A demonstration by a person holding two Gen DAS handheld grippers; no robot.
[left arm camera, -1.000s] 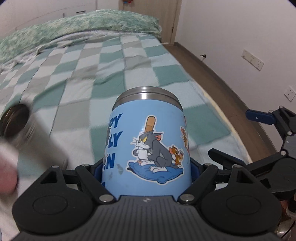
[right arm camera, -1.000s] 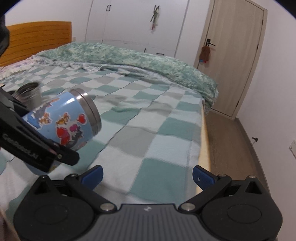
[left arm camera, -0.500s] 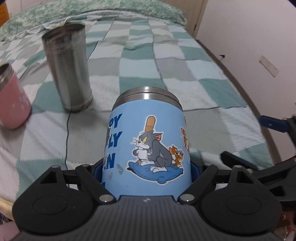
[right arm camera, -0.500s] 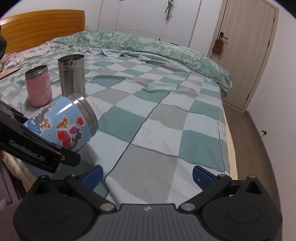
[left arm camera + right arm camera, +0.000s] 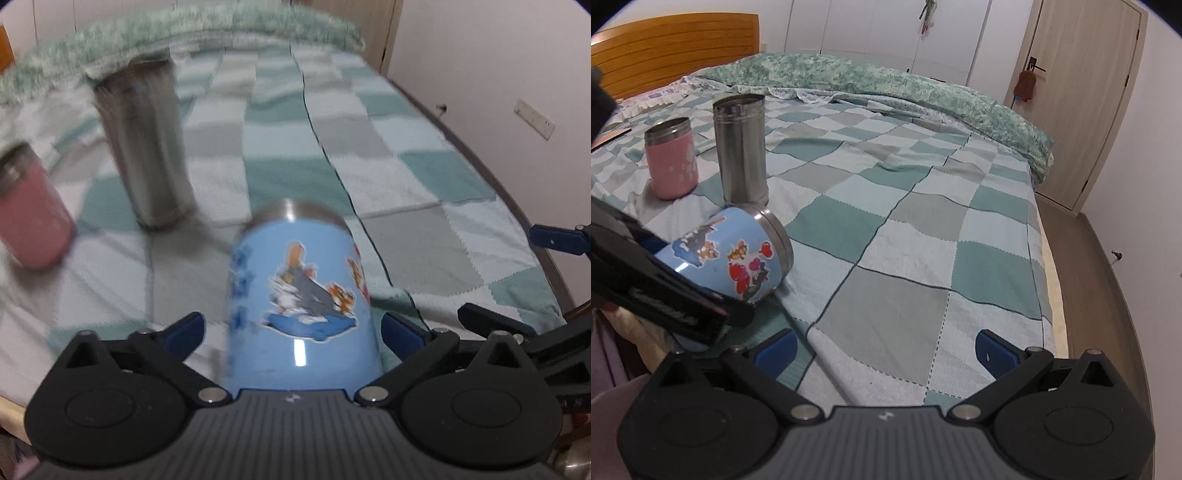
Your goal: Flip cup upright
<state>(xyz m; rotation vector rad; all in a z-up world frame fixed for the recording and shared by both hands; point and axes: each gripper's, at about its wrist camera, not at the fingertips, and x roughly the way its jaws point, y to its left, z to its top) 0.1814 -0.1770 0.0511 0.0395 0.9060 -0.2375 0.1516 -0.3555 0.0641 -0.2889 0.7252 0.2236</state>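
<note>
1. Lying tilted on the bed (image 5: 905,295), near its foot edge: blue cup (image 5: 299,314), steel rim forward.
2. Left tool (image 5: 291,328): fingers spread, clear of the cup between them.
3. Right tool (image 5: 884,349): fingers apart, holding nothing.
4. Steel cup (image 5: 740,147), pink cup (image 5: 672,162): upright beyond.

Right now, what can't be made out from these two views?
- blue cup base: hidden by the left gripper in both views.
- blue cup lettering: motion-blurred, left wrist view.
- steel tumbler and pink cup interiors: hidden by their own walls, both views.
- pink cup: cut off by the left edge, left wrist view.
</note>
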